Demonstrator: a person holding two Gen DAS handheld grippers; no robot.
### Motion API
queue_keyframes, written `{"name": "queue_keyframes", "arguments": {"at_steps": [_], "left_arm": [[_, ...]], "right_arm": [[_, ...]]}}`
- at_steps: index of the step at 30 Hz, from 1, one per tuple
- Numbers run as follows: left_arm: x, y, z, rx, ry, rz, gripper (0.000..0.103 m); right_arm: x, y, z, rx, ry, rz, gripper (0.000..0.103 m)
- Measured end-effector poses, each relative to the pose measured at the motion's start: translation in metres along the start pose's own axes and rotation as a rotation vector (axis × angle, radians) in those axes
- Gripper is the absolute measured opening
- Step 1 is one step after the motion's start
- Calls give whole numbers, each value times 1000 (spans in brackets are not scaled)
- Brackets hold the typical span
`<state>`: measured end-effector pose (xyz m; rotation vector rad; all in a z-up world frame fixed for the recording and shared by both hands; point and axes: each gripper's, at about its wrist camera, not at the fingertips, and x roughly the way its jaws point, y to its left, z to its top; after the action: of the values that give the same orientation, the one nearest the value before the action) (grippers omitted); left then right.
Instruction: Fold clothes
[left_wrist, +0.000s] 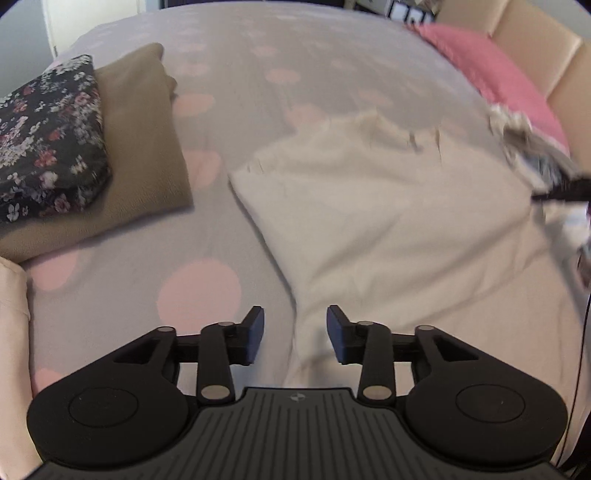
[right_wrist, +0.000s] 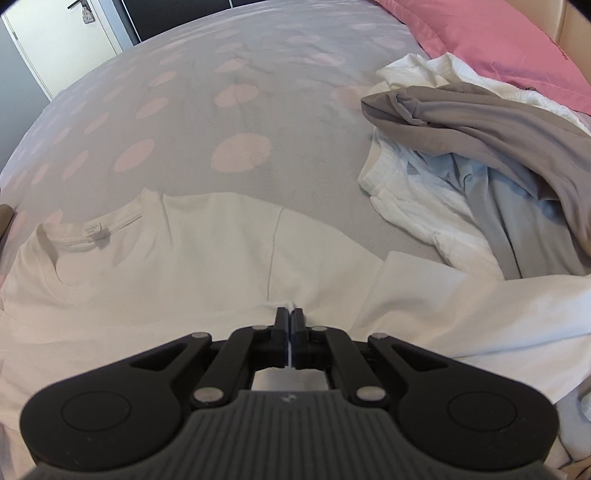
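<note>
A cream T-shirt (left_wrist: 388, 221) lies spread on the bed, its collar (right_wrist: 88, 230) toward the far left in the right wrist view. My left gripper (left_wrist: 295, 334) hovers open above the shirt's left edge, with nothing between its blue pads. My right gripper (right_wrist: 290, 319) is shut on a pinch of the shirt's fabric near the sleeve seam (right_wrist: 275, 243). In the left wrist view the right gripper (left_wrist: 561, 190) shows only as a blurred dark shape at the right edge.
Folded tan cloth (left_wrist: 144, 147) and a dark floral garment (left_wrist: 44, 140) sit at the left. A pile of grey, pale blue and white clothes (right_wrist: 480, 147) lies at the right beside a pink pillow (right_wrist: 498, 33). The bedsheet (right_wrist: 240, 151) has pink dots.
</note>
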<state>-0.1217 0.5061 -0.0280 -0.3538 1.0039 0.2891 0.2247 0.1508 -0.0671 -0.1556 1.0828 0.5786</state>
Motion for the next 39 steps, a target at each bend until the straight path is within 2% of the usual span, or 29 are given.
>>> {"name": "queue_keyframes", "arguments": {"at_steps": [5,10,12,13,14,16,18,20,23,28,29,31,32,34,39], "left_arm": [[36,20,39,-137,-54,0,38],[88,40,53,-291,-63,-7,38],[99,42,53,-306,-75,-26,25],[99,42,52,-305,-97,-35,8],[99,41,51,-303,-122,-44,3],[89,39,48,-288,-178,-54,1],[75,36,45,-248,-235,-46,1],[67,40,42,-245,-260,-32,1],[69,46,37,-252,-254,-15,1],[84,44,38,-270,-219,32,1],[85,43,38,-266,-216,38,3],[82,40,38,-257,-213,60,8],[78,39,37,-252,-220,67,15],[67,38,36,-240,-228,88,24],[38,19,20,-133,-194,80,24]], "right_arm": [[1,2,-1,0,-5,11,2],[3,1,-2,-9,1,15,2],[5,-1,-2,-10,-2,21,2],[6,-1,-2,-11,0,22,2],[7,-2,-2,-13,3,23,2],[7,-3,-1,-9,4,28,2],[3,-3,3,-4,-9,50,1],[-1,-1,6,-8,-54,65,1],[5,7,7,-35,-86,13,1],[21,18,4,-95,-64,-54,2],[23,18,3,-105,-61,-66,7],[21,14,1,-100,-67,-85,11],[18,11,0,-92,-71,-80,12],[10,6,-1,-71,-73,-72,12],[-14,15,-11,-94,-97,-23,14]]}}
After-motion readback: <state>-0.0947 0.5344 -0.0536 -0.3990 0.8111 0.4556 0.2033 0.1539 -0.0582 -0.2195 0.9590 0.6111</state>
